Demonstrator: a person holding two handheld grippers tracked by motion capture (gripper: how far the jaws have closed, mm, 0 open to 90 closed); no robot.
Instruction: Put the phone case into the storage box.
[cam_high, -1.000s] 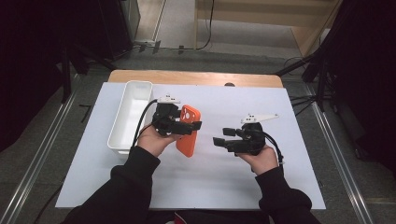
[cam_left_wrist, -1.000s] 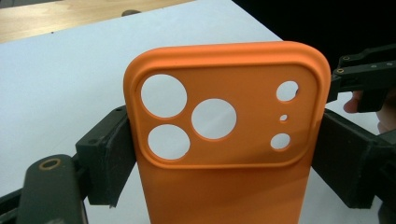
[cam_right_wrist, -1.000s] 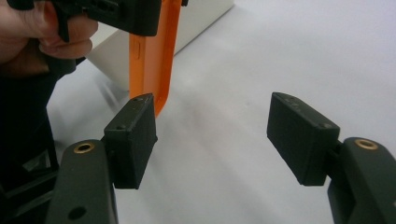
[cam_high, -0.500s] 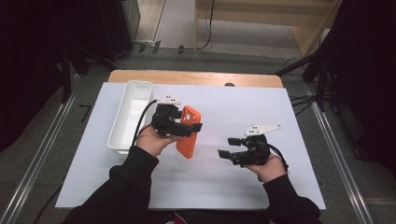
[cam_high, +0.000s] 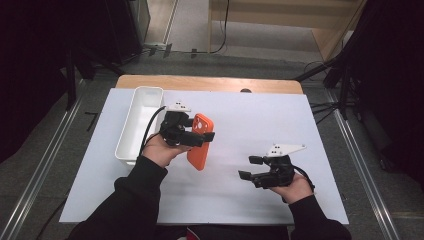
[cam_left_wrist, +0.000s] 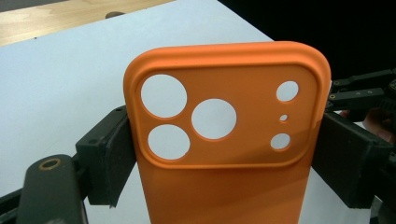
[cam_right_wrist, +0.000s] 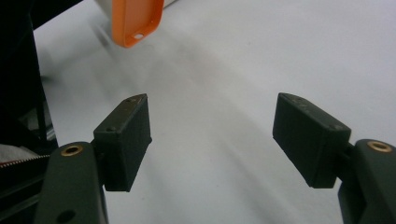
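item: orange phone case (cam_high: 200, 141), soft, with three large round camera cut-outs and three smaller holes in a raised panel (cam_left_wrist: 229, 119). it is being held clear of the white table sheet (cam_high: 240, 120), just right of the white bin (cam_high: 141, 122), near the sheet's middle-left. in the high view its long axis is running from far to near, leaning a little; the camera-panel end is lying farther from the person, the plain end is pointing toward the person's side of the table.

left gripper (cam_high: 200, 137): jaws are pressing on the two long edges of the case, narrow opening, gripping just below the camera panel; the back of the case is facing this gripper's camera.

right gripper (cam_high: 247, 167): sitting well apart from the case, low over the sheet at the near right; jaws are standing wide, have just been opening further, with nothing between the pads (cam_right_wrist: 123, 140). in its own view one end of the case (cam_right_wrist: 137, 21) is showing far off, hollow side visible.

white bin: lying lengthwise at the sheet's left edge.
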